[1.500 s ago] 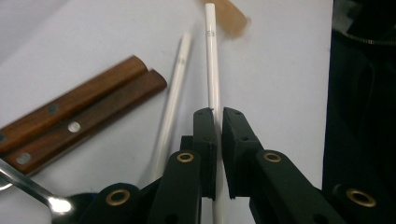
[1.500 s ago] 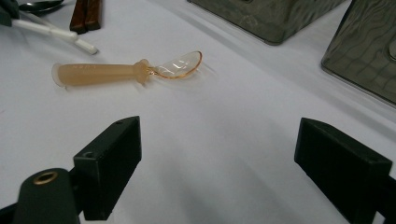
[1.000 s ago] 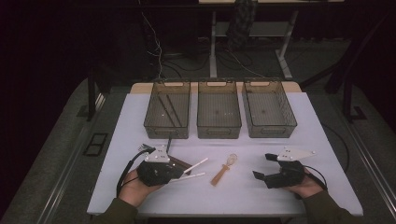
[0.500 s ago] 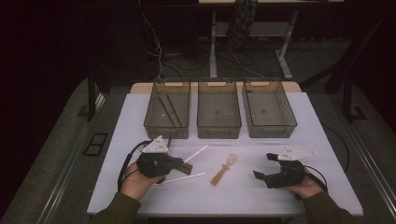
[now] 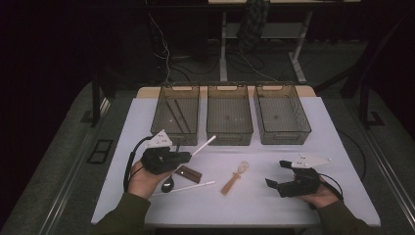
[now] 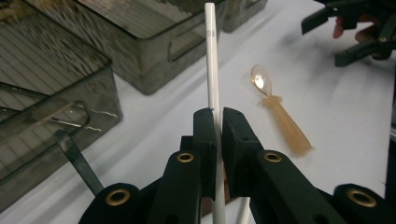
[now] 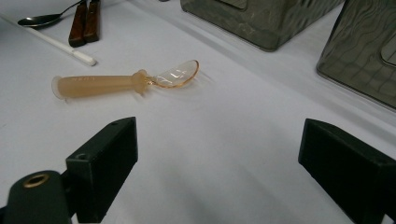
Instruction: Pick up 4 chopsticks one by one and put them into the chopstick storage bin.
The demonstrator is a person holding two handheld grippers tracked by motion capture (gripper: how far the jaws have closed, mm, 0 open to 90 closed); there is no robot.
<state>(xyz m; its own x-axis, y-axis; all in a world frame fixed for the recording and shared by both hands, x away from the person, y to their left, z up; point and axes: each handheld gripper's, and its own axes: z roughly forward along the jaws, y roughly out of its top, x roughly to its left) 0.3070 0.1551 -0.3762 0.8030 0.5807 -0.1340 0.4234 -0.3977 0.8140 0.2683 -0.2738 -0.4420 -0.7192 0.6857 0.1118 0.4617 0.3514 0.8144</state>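
Three grey bins (image 5: 229, 120) are standing side by side along the far part of the white counter (image 5: 254, 200), and they are serving as the landmark for everything else. Just in front of the leftmost bin, the left tool (image 5: 188, 155) is gripping a white stick (image 5: 204, 145): in the left gripper view its two black jaws are pressing together on the stick (image 6: 212, 79), which is rising from between them and pointing towards the front wall of the bins. In the high view the stick's free end is reaching nearly to the gap between the left and middle bins.

A second white stick (image 5: 188, 187) is lying flat on the counter nearer the person than the bins, just below the left tool. Beside it, a dark spoon with a brown handle (image 5: 183, 175) is resting partly under the left hand.

An amber plastic spoon (image 5: 235, 177) is lying in front of the middle bin, well clear of it, between the two tools. In the right gripper view this spoon (image 7: 126, 81) is sitting ahead of the jaws, its bowl turned towards the bins.

Out in front of the rightmost bin, the right tool (image 5: 277, 172) is resting near the counter's front edge, its jaws standing wide apart with nothing between them.
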